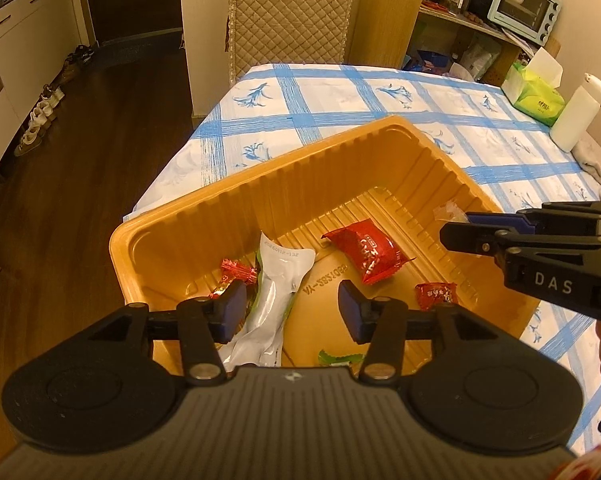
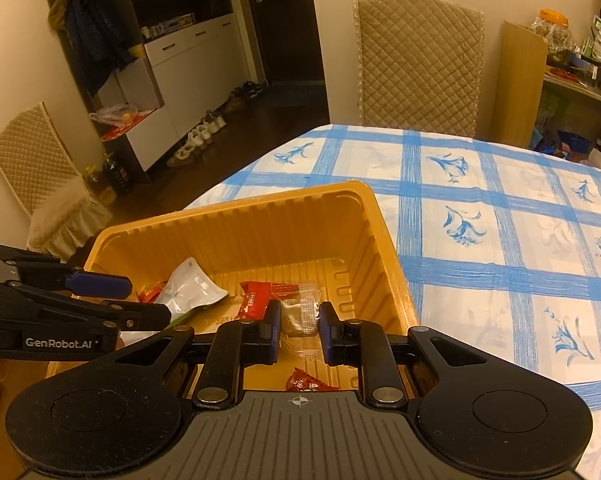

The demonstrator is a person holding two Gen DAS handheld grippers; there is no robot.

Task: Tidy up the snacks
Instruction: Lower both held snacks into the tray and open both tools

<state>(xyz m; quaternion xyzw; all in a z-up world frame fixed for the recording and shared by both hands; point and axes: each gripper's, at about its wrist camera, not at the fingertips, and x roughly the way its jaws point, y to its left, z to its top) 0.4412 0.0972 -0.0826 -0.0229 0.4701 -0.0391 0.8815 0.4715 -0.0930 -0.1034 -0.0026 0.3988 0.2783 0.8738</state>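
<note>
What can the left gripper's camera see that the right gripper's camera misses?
Only the left view shows the pale blue toaster oven, the green tissue pack and the white bottle at the table's far right. Only the right view shows the clear-wrapped snack between the right gripper pads, plus the coats hanging by the cabinet. Both show the orange tray, the white packet and red packet inside it, and the blue checked tablecloth.
</note>
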